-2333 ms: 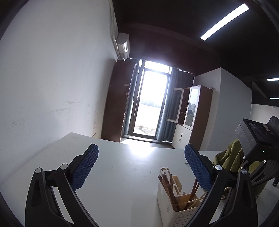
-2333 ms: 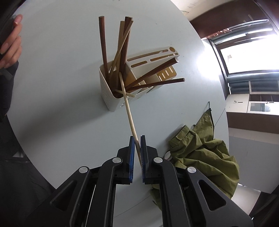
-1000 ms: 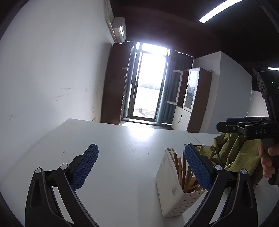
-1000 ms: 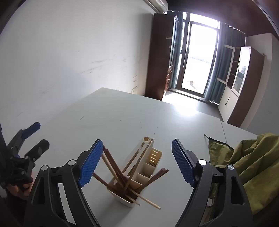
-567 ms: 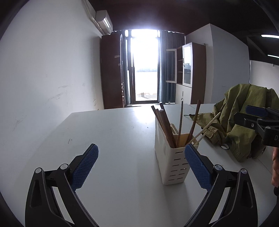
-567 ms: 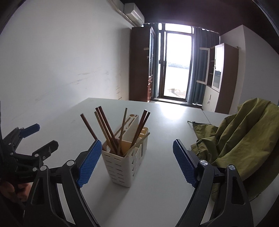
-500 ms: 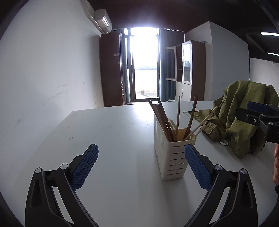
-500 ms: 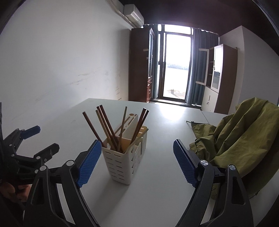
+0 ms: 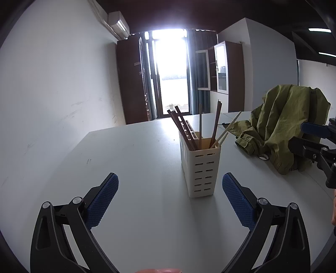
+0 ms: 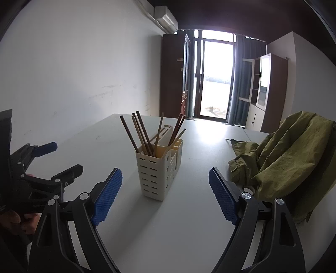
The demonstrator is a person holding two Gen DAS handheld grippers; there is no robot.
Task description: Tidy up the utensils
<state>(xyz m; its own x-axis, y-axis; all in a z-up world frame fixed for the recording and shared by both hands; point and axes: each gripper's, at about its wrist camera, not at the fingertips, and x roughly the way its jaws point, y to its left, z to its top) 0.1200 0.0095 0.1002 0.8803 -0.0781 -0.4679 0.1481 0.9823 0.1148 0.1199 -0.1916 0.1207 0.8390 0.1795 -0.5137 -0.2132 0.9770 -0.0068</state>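
Chopsticks (image 10: 145, 136), roughly eight, stand in one white holder (image 10: 156, 174) on surface (image 10: 189, 220); left claw (image 9: 170, 199) and right claw (image 10: 164, 196) both spread apart, empty.

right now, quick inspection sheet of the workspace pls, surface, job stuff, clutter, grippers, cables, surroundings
Surface: white table, faint marks, otherwise bare.
Job's things: cream slotted utensil holder upright mid-table; chopsticks standing in it, leaning at mixed angles.
Clutter: olive green jacket heaped at the table's right edge.
Grippers: left gripper open, empty, short of the holder; right gripper open, empty, holder between its fingers' line but ahead of them.
Cables: nothing seen.
Surroundings: bright glass door, brown cabinets, wall air conditioner.
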